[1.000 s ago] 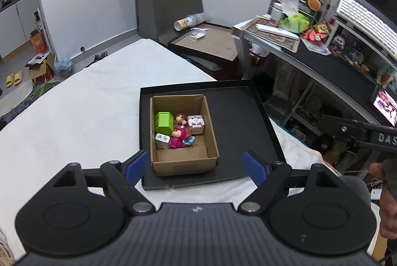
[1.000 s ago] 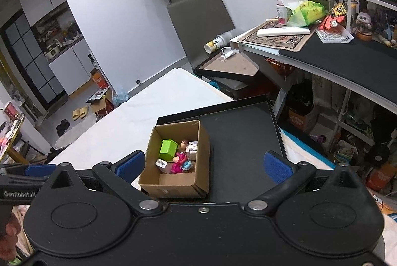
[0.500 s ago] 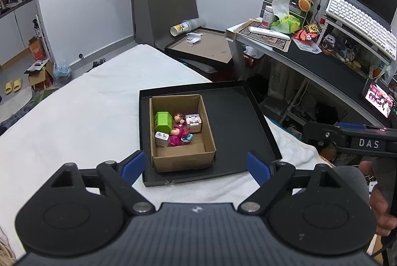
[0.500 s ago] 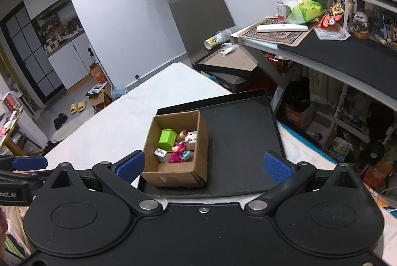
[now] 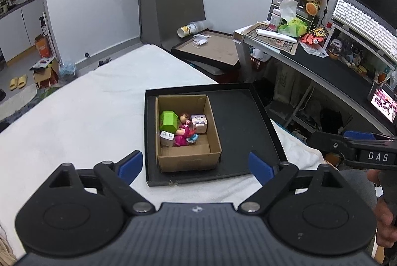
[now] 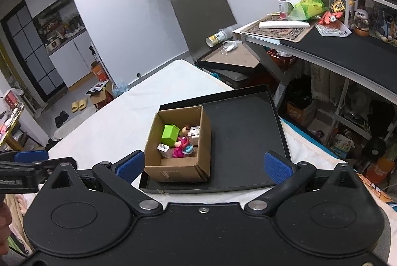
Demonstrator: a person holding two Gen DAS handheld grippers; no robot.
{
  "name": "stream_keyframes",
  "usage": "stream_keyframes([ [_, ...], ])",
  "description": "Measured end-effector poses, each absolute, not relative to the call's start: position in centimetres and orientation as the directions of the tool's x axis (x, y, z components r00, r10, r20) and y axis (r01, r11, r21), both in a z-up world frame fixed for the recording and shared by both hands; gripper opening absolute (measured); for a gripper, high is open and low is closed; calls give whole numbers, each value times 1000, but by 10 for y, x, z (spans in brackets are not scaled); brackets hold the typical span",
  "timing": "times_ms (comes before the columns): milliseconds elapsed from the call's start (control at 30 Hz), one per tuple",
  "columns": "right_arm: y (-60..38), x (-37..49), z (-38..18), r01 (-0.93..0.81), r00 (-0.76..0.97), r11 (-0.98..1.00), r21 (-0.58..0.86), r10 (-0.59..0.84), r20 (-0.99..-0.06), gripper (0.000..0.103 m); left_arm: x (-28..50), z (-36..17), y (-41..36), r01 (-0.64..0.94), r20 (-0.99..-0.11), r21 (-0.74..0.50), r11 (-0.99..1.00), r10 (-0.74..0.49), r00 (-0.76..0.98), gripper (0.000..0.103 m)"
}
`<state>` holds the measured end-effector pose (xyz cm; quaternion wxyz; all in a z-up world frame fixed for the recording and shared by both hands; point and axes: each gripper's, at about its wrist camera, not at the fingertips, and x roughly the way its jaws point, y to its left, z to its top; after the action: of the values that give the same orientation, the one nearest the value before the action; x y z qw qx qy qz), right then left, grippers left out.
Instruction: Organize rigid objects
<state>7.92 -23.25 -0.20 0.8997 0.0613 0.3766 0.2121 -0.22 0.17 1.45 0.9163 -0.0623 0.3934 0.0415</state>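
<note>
An open cardboard box (image 5: 188, 161) stands in the left half of a black tray (image 5: 245, 122) on a white-covered bed. In it lie a green box (image 5: 168, 120), a white charger (image 5: 166, 137), a pink doll figure (image 5: 183, 134) and a small white printed cube (image 5: 199, 122). My left gripper (image 5: 195, 167) is open and empty, held back above the tray's near edge. My right gripper (image 6: 203, 165) is open and empty, also held back; the box (image 6: 177, 170), tray (image 6: 248, 132) and green box (image 6: 170, 133) show in its view.
The white bed surface (image 5: 74, 117) spreads left of the tray. A cluttered desk (image 5: 322, 62) with a keyboard stands at the right. A second tray (image 5: 211, 47) with a can sits beyond the bed. The right gripper's body (image 5: 357, 149) shows at the right of the left wrist view.
Both grippers have pulled back and up from the tray, so the box looks smaller and farther. Both stay open and empty. The box contents have not moved.
</note>
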Motion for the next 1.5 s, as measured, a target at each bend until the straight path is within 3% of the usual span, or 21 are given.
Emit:
stream_keyframes([
  [1500,-243,74,-2,-309,641,916,257,400,-655,103,2,8,-11,-98,-726,-75,992,13,688,92],
])
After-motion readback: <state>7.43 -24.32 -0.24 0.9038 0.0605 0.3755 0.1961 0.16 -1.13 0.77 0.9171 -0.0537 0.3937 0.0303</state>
